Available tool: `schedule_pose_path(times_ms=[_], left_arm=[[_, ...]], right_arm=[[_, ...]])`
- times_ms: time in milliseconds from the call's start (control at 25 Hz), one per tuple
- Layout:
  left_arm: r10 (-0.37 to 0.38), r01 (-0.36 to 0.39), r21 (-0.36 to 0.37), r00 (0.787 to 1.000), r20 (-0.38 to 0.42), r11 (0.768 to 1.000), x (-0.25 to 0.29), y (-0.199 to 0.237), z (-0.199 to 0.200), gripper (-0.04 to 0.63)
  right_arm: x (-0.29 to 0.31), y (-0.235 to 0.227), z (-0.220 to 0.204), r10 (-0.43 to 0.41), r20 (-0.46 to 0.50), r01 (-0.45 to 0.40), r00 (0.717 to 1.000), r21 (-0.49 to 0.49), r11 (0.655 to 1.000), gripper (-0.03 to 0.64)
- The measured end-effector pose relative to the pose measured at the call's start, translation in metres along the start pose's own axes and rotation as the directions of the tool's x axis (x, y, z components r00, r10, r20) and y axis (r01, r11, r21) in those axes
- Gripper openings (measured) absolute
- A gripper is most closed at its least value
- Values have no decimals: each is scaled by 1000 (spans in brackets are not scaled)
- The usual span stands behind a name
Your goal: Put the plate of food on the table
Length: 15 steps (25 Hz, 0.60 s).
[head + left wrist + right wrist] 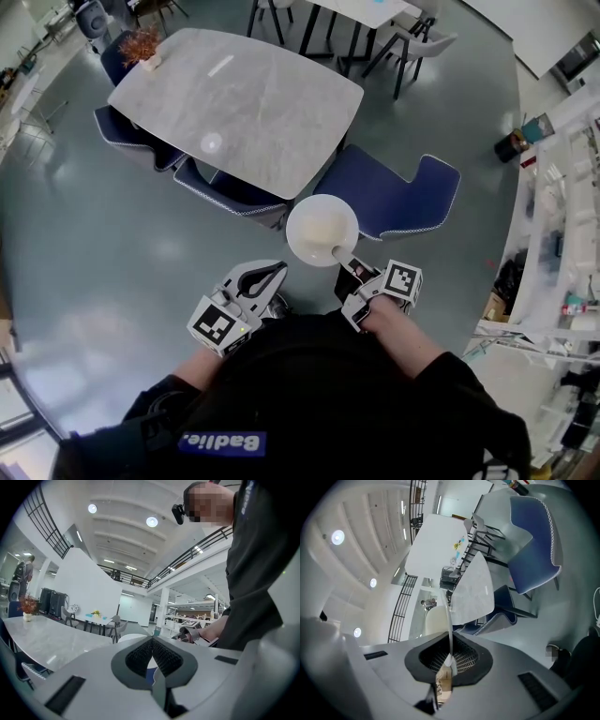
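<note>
Matt light-grey moulded plastic on left claw [272,272] and right claw [345,264] shells, smooth, no shine. Black ribbed pads [140,655], rubbery look, matt. White plate [322,230], smooth, slight gloss; ceramic or plastic, can't tell. Pale grey marble-look worktop [234,103], smooth, satin sheen with lamp glare. Dark blue cloth chair [394,192], matt, white stitched edge trim. Grey floor [103,262] — polished, glossy, mirroring lights. Black matt cloth on jacket [328,403].
</note>
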<state>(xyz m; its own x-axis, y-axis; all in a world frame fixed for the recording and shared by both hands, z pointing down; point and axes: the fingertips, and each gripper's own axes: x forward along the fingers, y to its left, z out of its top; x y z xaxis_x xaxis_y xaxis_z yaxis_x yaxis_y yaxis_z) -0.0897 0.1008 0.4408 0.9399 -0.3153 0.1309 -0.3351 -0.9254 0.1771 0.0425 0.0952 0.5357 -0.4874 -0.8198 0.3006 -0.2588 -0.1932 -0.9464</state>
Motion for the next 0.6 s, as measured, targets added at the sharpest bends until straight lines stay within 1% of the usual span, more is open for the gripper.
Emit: schedule_pose_path(times_ms=[40, 160, 400, 600], left_arm=[[-3, 3, 1, 1000, 8, 1000, -1, 4, 0, 6], [13, -12, 25, 1000, -3, 1000, -2, 20, 1, 8], [43, -42, 37, 999, -23, 998, -4, 43, 4, 8], [96, -95, 47, 995, -21, 994, 2, 67, 10, 8]], right_arm=[[5, 1, 0, -2, 2, 2, 1000, -4, 1000, 18], [21, 6, 4, -3, 4, 3, 1000, -15, 1000, 18], [53, 16, 16, 18, -6, -18, 1000, -18, 1000, 18], [80, 15, 35, 27, -31, -27, 999, -13, 1000, 18]])
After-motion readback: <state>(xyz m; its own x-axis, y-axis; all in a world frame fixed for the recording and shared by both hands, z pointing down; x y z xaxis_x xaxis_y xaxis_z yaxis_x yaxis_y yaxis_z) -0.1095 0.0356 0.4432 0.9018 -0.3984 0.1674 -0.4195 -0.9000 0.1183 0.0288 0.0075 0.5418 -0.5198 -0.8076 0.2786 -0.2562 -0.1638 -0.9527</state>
